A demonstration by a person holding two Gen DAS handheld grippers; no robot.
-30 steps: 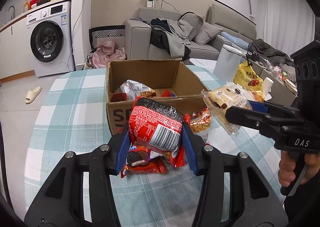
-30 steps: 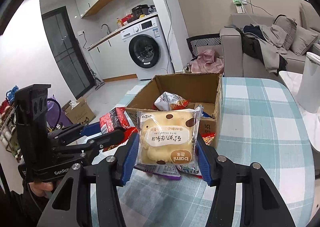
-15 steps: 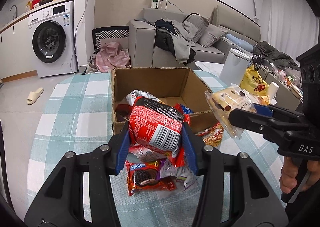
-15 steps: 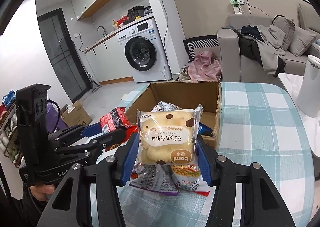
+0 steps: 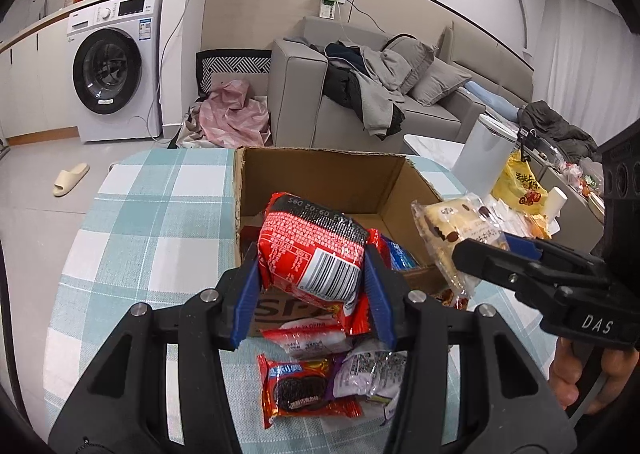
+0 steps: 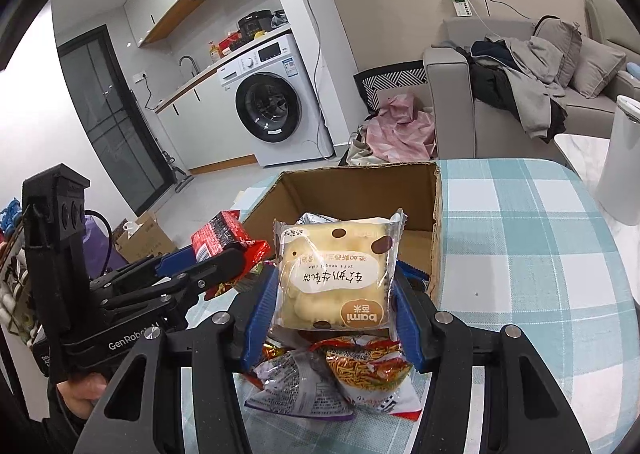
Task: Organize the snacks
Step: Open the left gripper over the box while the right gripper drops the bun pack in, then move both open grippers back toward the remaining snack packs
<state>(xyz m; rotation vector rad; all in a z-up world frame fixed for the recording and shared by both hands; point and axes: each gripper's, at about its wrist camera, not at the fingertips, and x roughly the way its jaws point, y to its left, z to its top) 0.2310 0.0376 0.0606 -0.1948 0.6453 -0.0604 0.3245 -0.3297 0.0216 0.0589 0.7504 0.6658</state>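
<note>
Cardboard box (image 5: 320, 182) sits open on the checked tabletop (image 5: 152, 222), w/ a few packets already inside. Step in hand, by my read: carry phase, both packs up in the air and heading for the box.

Left claw (image 5: 312, 286) is clamped on the red noodle pack (image 5: 312, 250), blue pads pressing both sides, pack tilted w/ barcode facing the cam. It hangs over the box's near wall, approx at the rim. Right claw (image 6: 334, 306) is clamped on the cream cake pack (image 6: 336, 274), held upright, label upside down, also just at the near edge of the box opening. In the left view the right claw sits off to the right, beside the box corner.

Loose on the tabletop under the claws, not yet boxed: cookie pack (image 5: 300, 386), a purple-and-white packet (image 6: 300, 386), noodle-snack bag (image 6: 368, 370).

Next move, as I judge it: push each pack fwd past the near wall so it's fully over the opening, lower a bit, then let the pads part. Both claws are close together, so prob. one drops first to avoid bumping. Red pack is bulky & tilted, so it may catch the cardboard rim if released early. After that, back for the loose ones.
</note>
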